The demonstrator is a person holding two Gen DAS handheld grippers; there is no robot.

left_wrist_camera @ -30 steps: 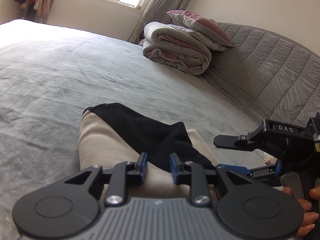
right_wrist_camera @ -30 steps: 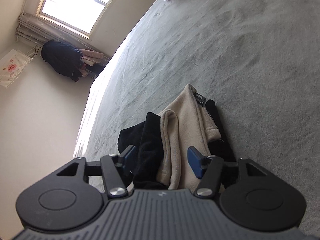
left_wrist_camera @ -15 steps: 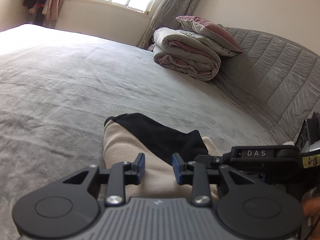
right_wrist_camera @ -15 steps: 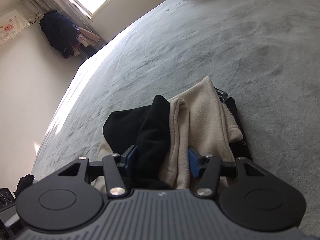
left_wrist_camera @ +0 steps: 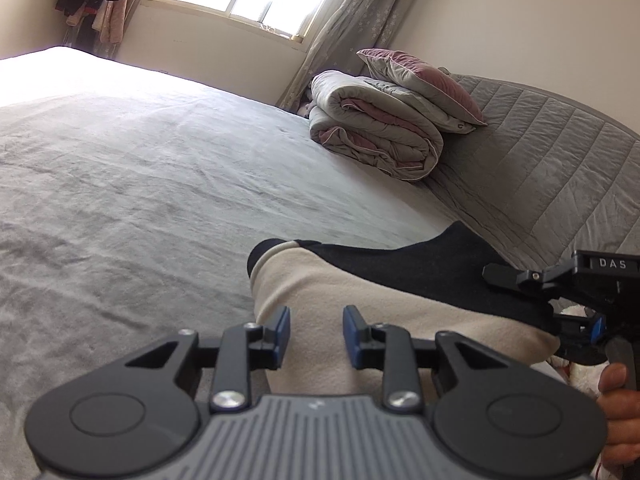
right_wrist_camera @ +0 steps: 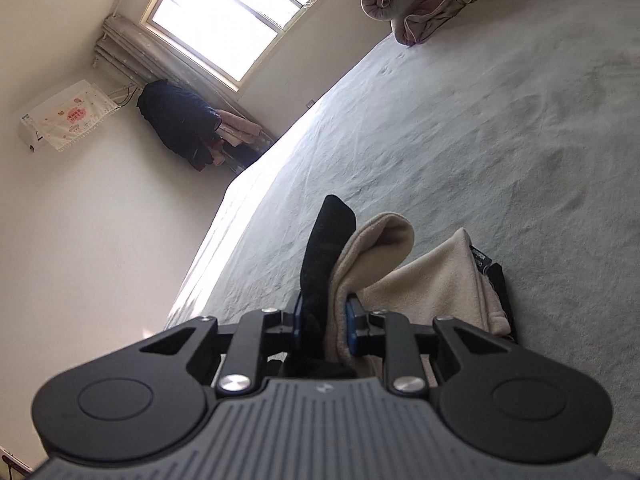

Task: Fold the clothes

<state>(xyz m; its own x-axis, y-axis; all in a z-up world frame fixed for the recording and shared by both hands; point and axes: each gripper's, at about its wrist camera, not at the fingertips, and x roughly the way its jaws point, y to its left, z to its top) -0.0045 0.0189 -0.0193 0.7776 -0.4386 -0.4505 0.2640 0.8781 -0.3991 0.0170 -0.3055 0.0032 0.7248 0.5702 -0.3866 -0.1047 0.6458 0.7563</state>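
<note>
the beige and black garment [left_wrist_camera: 360,304] lies bunched on the grey bed [left_wrist_camera: 140,200], at the near end of the mattress, well apart from the folded duvet [left_wrist_camera: 372,132] that sits at the far end against the quilted headboard [left_wrist_camera: 540,160]. a pillow [left_wrist_camera: 420,84] rests on top of the duvet.

the right tool [right_wrist_camera: 322,316] has its jaws closing on a raised fold of the garment; the blue pads press black fabric on one side and beige fleece on the other, and the pinched fold stands up from the rest of the cloth. in the left wrist view this tool shows at the garment's right edge, with a hand [left_wrist_camera: 616,412] on its handle.

the left tool [left_wrist_camera: 316,330] sits over the beige part of the garment, on the side away from the duvet, jaws partly apart. whether its pads [left_wrist_camera: 283,330] grip cloth i cannot tell.
</note>
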